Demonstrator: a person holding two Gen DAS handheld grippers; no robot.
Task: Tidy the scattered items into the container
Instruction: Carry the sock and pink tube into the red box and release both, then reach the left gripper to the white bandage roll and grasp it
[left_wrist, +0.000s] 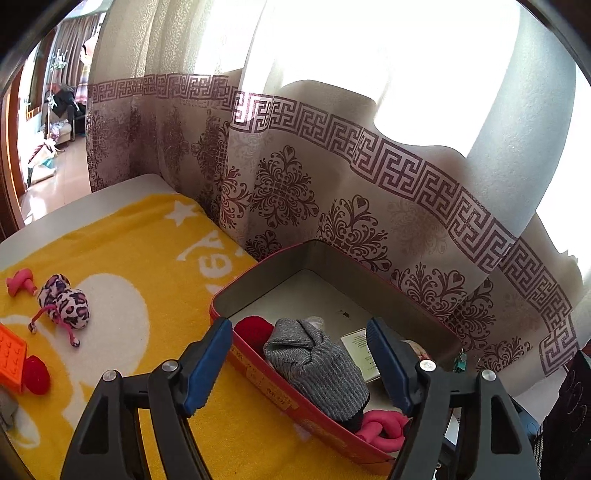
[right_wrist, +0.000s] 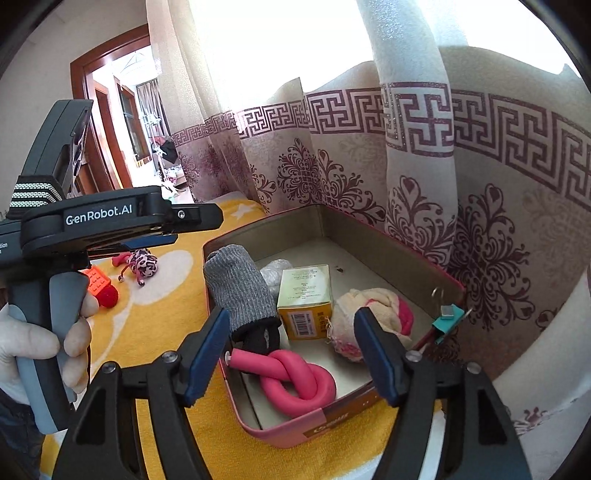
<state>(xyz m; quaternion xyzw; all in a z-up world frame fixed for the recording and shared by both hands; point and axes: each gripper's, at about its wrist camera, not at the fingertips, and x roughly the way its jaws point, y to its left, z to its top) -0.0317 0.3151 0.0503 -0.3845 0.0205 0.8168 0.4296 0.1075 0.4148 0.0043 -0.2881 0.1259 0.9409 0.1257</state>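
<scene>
Both your claws, left claw (left_wrist: 297, 363) and right claw (right_wrist: 290, 352), hang wide and empty over the tin (right_wrist: 452, 284), so watch you don't snag the grey sock (right_wrist: 240, 291) draped on its rim when heading for the leopard toy (left_wrist: 66, 302).

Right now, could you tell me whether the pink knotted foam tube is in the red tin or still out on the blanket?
In. The pink knotted tube lies on the floor of the red tin, at its near end.

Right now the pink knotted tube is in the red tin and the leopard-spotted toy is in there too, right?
Not quite. The pink knotted tube does lie in the red tin, but the leopard-spotted toy is not in there. It lies out on the yellow towel, apart from the tin. The left wrist view shows it clearly.
</scene>
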